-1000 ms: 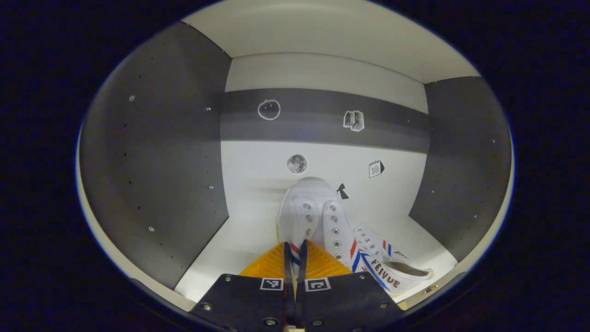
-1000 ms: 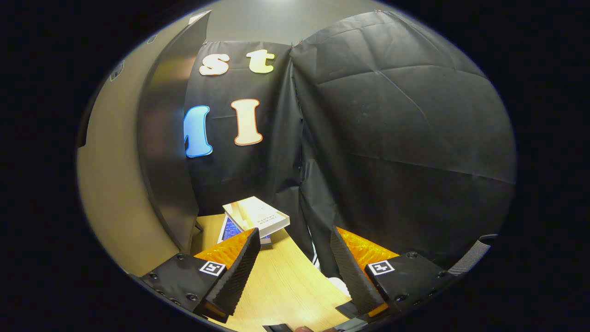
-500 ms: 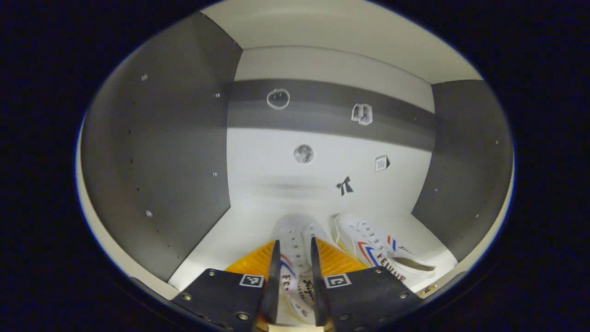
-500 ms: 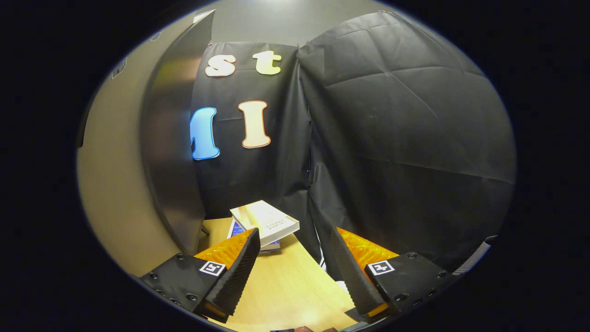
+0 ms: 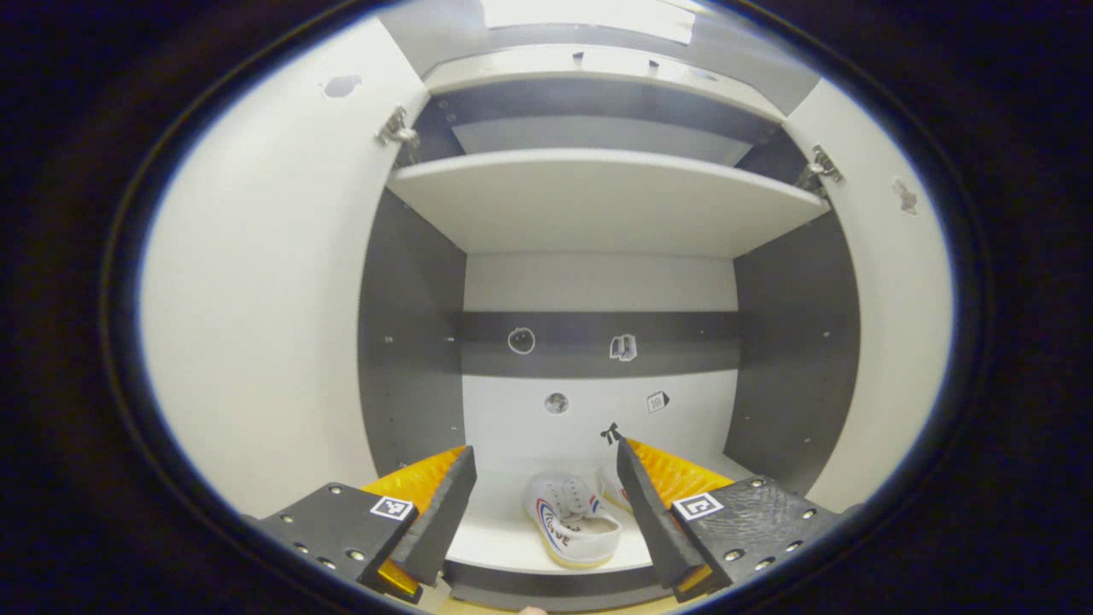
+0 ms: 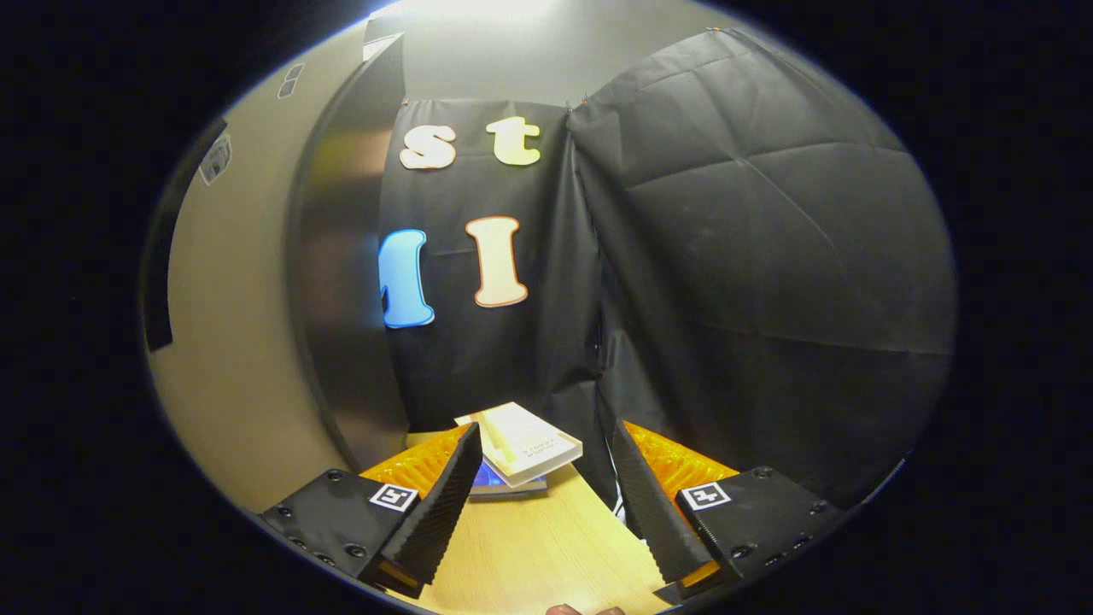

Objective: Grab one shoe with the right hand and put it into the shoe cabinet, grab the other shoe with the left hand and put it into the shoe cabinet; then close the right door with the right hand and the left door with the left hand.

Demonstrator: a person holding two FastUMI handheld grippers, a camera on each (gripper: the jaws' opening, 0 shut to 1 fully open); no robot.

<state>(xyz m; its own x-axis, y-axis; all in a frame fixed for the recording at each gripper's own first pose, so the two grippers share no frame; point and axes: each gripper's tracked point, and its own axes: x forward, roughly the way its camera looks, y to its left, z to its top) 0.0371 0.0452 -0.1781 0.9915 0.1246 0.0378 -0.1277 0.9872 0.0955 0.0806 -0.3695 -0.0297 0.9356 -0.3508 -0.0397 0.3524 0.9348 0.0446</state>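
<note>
In the left gripper view, the left door [image 5: 256,299] is being shown swung wide open to the left of the left gripper [image 5: 546,512], whose fingers are being held apart with nothing between them. Ahead of that gripper, on the bottom shelf of the shoe cabinet [image 5: 598,201], one shoe [image 5: 570,525] is being seen lying between the fingers' lines, with the second shoe [image 5: 613,489] just beside it and partly hidden by the right finger. Both placements are judged done. The right door [image 5: 888,325] is also being shown open. In the right gripper view, the right gripper [image 6: 542,504] is being held apart over a wooden table [image 6: 529,555], empty, with some books [image 6: 521,448] lying just ahead. Both doors are judged left to close.
</note>
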